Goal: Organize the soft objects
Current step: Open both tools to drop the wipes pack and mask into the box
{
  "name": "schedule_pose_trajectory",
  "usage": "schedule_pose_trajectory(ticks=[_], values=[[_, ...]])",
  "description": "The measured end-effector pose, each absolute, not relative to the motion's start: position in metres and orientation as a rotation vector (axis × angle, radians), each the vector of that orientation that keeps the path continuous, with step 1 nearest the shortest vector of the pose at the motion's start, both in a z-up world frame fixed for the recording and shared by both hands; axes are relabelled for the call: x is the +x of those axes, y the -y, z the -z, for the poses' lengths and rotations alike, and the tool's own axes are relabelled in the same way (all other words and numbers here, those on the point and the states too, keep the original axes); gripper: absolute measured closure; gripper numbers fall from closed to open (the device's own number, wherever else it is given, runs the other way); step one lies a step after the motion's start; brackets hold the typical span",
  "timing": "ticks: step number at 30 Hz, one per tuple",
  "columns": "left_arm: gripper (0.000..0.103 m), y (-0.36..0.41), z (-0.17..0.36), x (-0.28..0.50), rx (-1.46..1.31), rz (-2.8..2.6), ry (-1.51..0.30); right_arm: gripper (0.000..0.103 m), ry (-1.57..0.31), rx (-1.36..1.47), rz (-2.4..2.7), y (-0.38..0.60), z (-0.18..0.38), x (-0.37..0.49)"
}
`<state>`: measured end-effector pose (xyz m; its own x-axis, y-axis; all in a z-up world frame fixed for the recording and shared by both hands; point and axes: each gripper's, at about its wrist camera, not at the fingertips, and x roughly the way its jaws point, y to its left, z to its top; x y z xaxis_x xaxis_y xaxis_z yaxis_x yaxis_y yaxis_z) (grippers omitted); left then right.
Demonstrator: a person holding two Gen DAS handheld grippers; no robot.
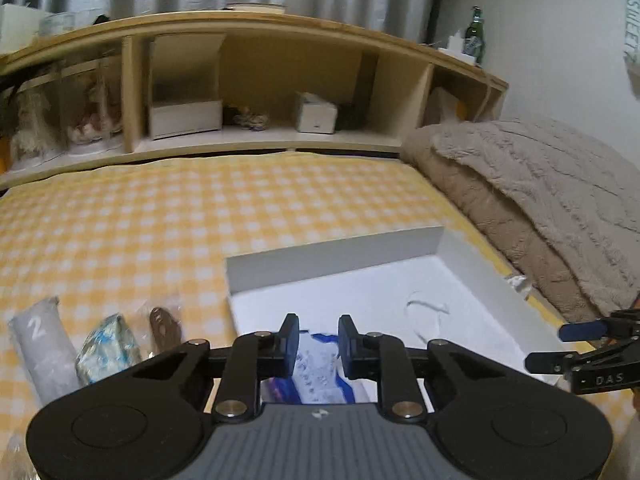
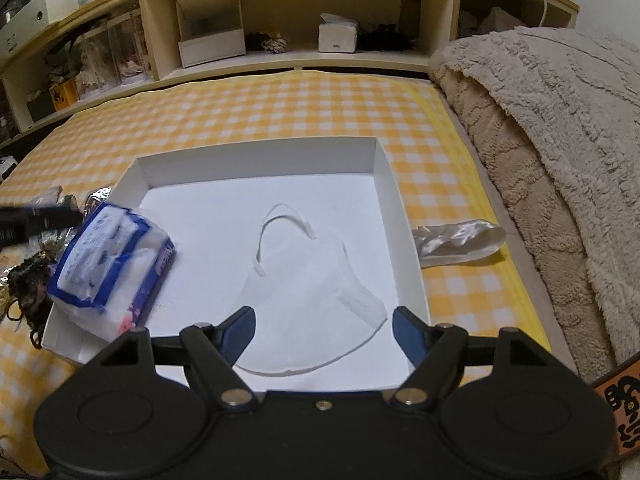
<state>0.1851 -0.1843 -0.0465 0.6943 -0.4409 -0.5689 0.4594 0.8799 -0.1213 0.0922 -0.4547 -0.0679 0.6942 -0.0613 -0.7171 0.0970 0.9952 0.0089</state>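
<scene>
Tissue pack (image 1: pixel 320 364) lies below left hand-held gripper (image 1: pixel 319 340).

White box (image 2: pixel 384 168): matt, smooth card. Face mask (image 2: pixel 316 280): soft, matt non-woven cloth. Tissue pack (image 2: pixel 108 264): glossy plastic film, crinkled. Satin cloth (image 2: pixel 460 240): shiny. Blanket (image 2: pixel 560 128): rough, fluffy fleece. Checked sheet (image 2: pixel 280 108): matt cloth. Headboard shelf (image 1: pixel 256 24): smooth pale wood.

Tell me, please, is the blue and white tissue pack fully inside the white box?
Not fully. The tissue pack rests tilted over the left wall of the white box, partly overhanging it; the face mask lies flat inside.
</scene>
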Motion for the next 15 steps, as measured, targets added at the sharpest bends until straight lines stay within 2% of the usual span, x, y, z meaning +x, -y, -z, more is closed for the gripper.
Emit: schedule_pose_trajectory(ticks=[4,9,15], values=[[0.092,0.192,0.063,0.195,0.06,0.529,-0.736,0.027,-0.791,0.057,0.078,0.454,0.066,0.094],[0.093,0.195,0.106,0.196,0.077,0.516,-0.89,0.027,-0.8,0.046,0.066,0.451,0.066,0.095],[0.091,0.201,0.108,0.186,0.107,0.501,-0.897,0.027,-0.811,0.05,0.058,0.451,0.069,0.093]])
